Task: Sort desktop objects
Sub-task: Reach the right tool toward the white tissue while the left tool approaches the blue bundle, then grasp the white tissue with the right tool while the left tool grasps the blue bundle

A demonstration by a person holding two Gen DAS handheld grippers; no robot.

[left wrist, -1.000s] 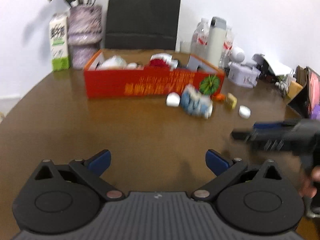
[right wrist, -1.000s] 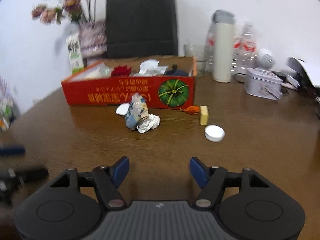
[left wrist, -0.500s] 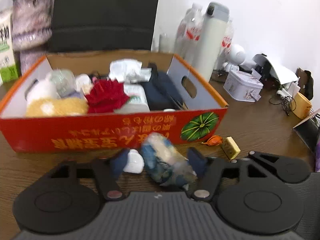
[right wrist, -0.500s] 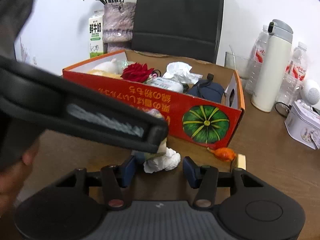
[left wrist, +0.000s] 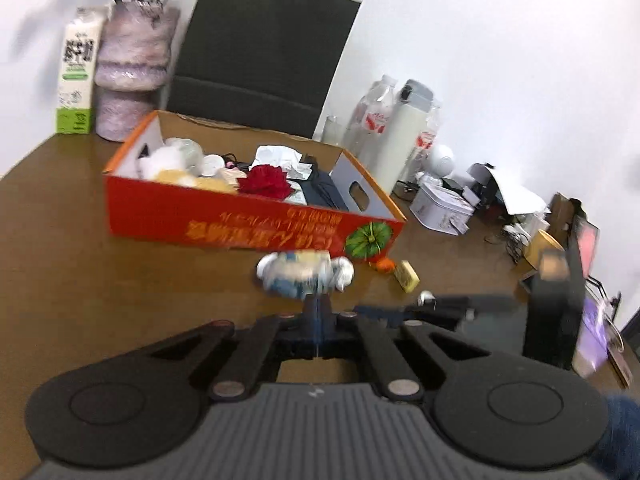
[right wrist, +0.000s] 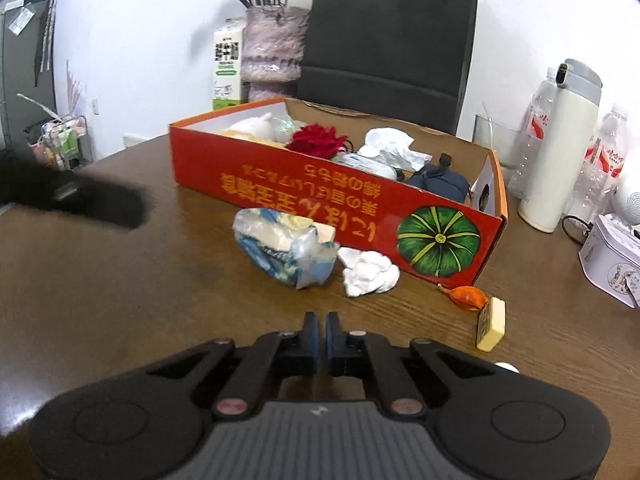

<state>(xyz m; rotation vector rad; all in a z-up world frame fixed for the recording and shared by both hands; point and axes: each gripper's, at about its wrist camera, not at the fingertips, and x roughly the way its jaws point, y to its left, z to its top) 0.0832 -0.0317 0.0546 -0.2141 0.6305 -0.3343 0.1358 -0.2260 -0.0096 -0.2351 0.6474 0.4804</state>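
Both tongs pinched together, gripping nothing: left gripper (left wrist: 317, 307), right gripper (right wrist: 320, 326). Crumpled blue-and-white wrapper (right wrist: 285, 247) on table (right wrist: 120, 300) at frame centre, above right tips, beside red box (right wrist: 332, 196).

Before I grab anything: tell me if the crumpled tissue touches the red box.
Apart. The right wrist view shows bare table between the crumpled tissue and the red box.

Both wrist cameras looked forward and downward over their own fingers, low above the table (right wrist: 120, 300). Each faced the red box (left wrist: 248, 224) nearby, the right closer.
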